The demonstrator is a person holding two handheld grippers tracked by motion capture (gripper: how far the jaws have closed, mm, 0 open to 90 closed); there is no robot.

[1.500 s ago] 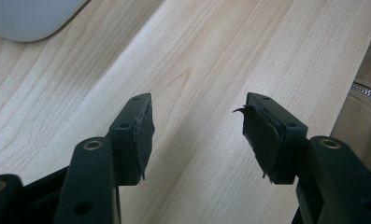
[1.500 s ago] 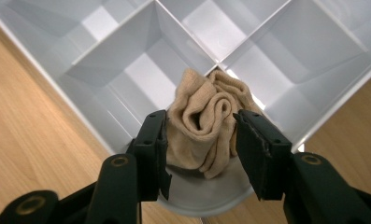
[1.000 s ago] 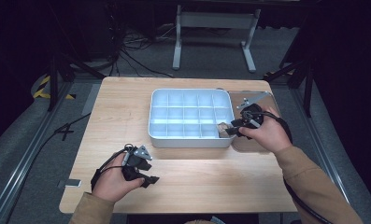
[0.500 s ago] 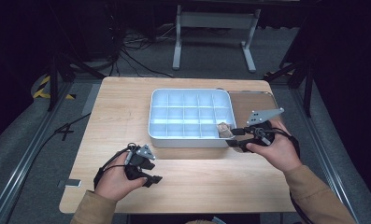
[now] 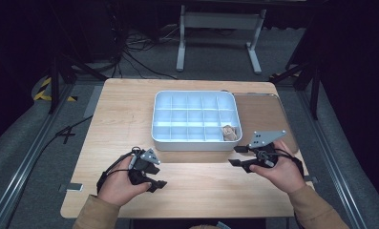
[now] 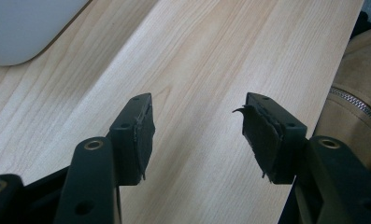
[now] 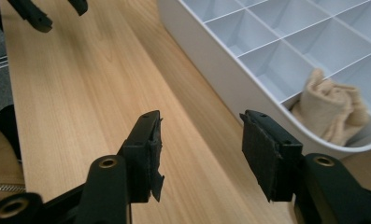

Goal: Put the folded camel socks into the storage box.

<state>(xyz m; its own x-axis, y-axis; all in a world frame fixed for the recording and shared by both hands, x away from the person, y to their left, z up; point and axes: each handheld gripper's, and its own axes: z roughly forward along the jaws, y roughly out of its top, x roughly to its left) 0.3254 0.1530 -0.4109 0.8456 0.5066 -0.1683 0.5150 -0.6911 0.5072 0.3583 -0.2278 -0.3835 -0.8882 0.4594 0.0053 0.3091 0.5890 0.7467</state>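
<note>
Jaws apart and holding nothing on both the left gripper and the right gripper, over the bare wooden table. Beige cloth bunched in the front right corner compartment of the white tray, near the right gripper (lower edge cut off behind the tray wall). Folds too crumpled to tell its real shape.

- A white tray divided into many compartments sits at the middle of the wooden bench.
- A beige cloth lies bunched in the tray's near right corner compartment.
- The right gripper is just off that corner, above the bench, its jaws apart with nothing between them.
- The left gripper is near the bench's front edge, well apart from the tray.
- A brown mat lies right of the tray.
</note>
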